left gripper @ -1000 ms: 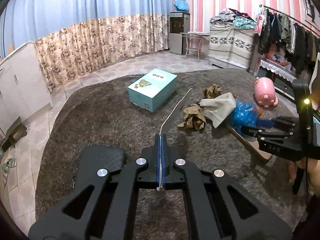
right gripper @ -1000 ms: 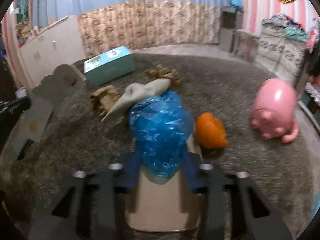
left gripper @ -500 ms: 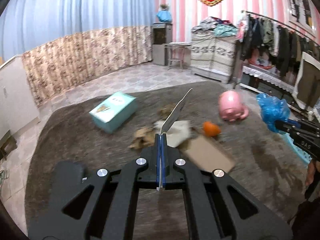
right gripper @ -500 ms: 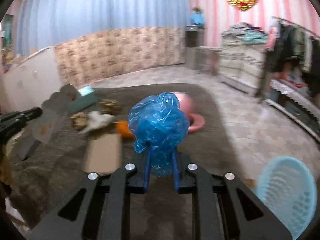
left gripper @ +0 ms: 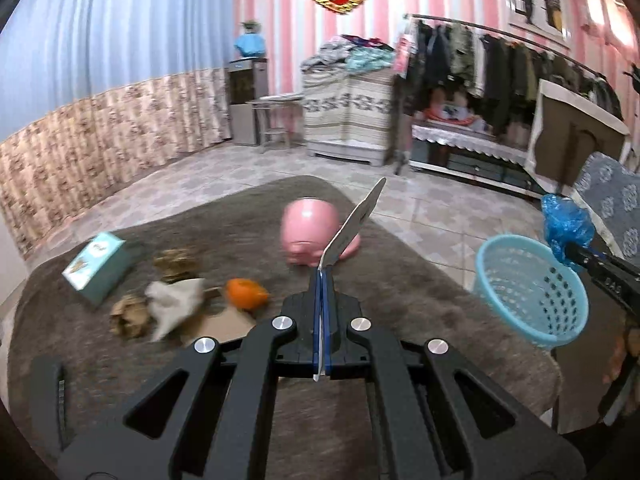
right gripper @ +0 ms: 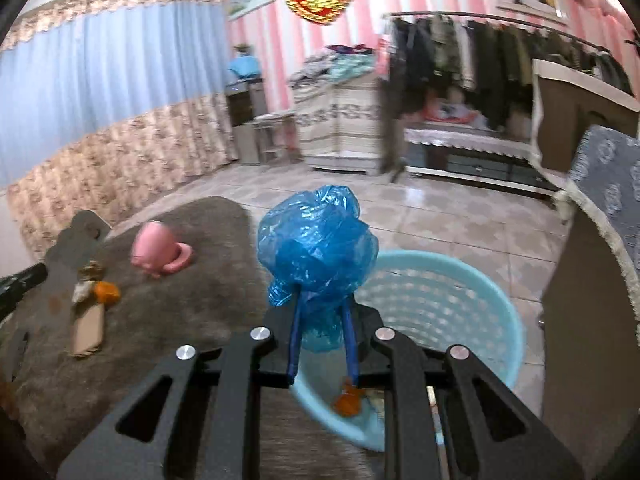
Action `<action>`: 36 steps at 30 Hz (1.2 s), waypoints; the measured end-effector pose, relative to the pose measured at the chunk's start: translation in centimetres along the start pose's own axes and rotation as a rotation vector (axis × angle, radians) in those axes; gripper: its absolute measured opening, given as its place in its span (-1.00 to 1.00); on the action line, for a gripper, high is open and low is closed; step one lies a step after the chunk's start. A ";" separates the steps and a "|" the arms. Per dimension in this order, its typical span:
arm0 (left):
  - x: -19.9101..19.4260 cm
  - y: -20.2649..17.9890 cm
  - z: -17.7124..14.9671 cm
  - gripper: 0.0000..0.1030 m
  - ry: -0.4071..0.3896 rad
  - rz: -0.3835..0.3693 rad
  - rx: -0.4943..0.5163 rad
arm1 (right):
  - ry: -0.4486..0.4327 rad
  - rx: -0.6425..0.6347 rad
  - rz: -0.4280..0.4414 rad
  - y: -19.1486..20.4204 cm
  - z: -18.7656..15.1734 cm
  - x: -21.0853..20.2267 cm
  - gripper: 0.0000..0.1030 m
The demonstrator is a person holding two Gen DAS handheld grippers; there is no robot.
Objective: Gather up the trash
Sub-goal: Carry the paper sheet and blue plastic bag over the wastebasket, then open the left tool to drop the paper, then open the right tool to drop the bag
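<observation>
My right gripper (right gripper: 322, 304) is shut on a crumpled blue plastic bag (right gripper: 320, 240), held in the air over the near rim of a light-blue perforated basket (right gripper: 460, 280). In the left wrist view the same bag (left gripper: 566, 224) hangs just right of the basket (left gripper: 528, 280). My left gripper (left gripper: 323, 280) is shut on a thin grey card (left gripper: 354, 220), seen edge-on and pointing up and to the right; the right wrist view shows this card (right gripper: 76, 248) flat at the far left. An orange scrap (right gripper: 348, 400) lies in the basket.
On the grey rug (left gripper: 400, 280) lie a pink pig toy (left gripper: 312, 232), an orange piece (left gripper: 246, 292), a pale crumpled rag (left gripper: 176, 300), brown paper wads (left gripper: 130, 314), flat cardboard (left gripper: 224, 324) and a teal box (left gripper: 98, 266). A covered chair (right gripper: 608, 184) stands right of the basket.
Both grippers swung right, away from the trash pile and towards the basket. The right gripper lifted the blue bag off the cardboard and squeezed tighter on it.
</observation>
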State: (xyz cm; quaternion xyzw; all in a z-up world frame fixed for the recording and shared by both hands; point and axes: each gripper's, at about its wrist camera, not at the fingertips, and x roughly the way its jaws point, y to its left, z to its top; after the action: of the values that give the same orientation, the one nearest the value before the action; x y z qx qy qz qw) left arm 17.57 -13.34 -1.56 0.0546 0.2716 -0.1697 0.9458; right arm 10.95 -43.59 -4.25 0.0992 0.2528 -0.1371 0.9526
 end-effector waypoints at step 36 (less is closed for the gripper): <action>10.3 -19.5 2.9 0.61 -0.013 -0.156 0.107 | 0.045 0.163 -0.168 -12.7 -1.3 3.4 -0.64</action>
State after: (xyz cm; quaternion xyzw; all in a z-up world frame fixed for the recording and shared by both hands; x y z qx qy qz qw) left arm 20.33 -35.18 -4.84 0.0826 0.2593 -0.2575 0.9271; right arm 9.25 -55.91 -8.63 0.1578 0.2695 -0.2343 0.9206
